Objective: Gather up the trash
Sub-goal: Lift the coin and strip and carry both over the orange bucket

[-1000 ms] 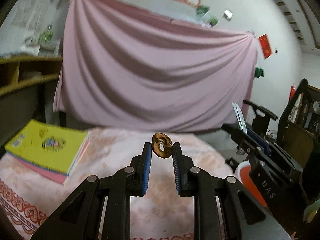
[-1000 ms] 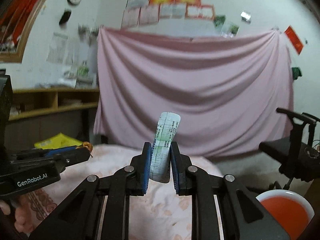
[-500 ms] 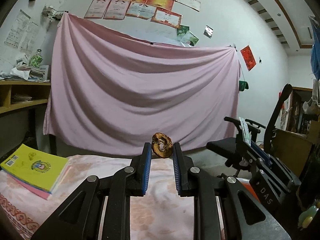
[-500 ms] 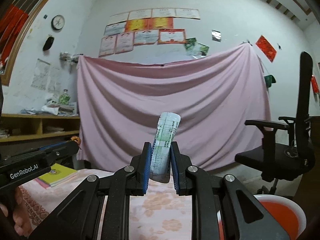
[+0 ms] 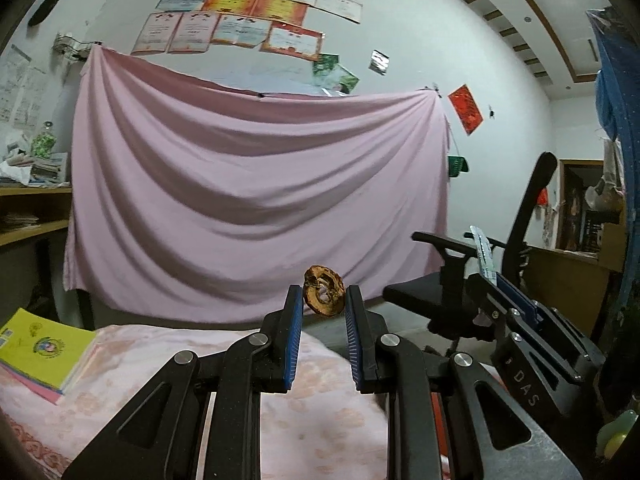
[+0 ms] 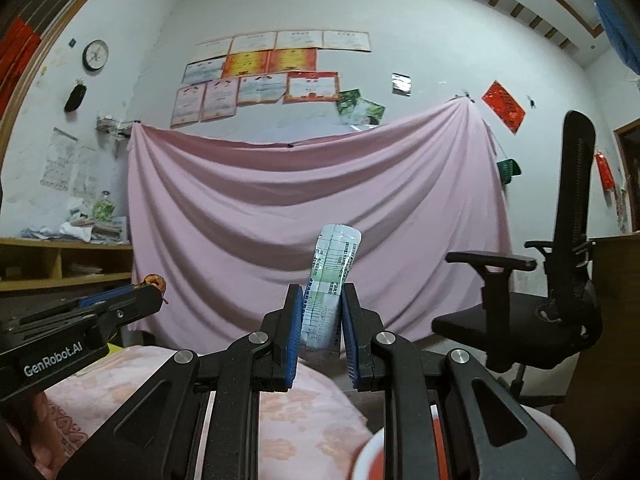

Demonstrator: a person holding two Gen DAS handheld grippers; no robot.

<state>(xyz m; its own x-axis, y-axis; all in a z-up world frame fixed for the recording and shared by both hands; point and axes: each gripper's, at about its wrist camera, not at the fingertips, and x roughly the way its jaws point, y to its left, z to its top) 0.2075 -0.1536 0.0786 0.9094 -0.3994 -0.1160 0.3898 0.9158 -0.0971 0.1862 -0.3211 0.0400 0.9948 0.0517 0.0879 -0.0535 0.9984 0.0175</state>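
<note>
Books (image 5: 40,354) slid left, bin (image 6: 558,430) rim nearer — right view only

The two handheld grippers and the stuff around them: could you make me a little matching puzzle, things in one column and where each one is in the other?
Things:
1. brown dried ring
2. printed paper strip
3. yellow book
4. black office chair

Places:
A. lying flat on the floral cloth, at its left end
B. pinched in the left gripper
C. standing on the floor, right of the pink drape
D. pinched upright in the right gripper

Pairs: 1-B, 2-D, 3-A, 4-C
</note>
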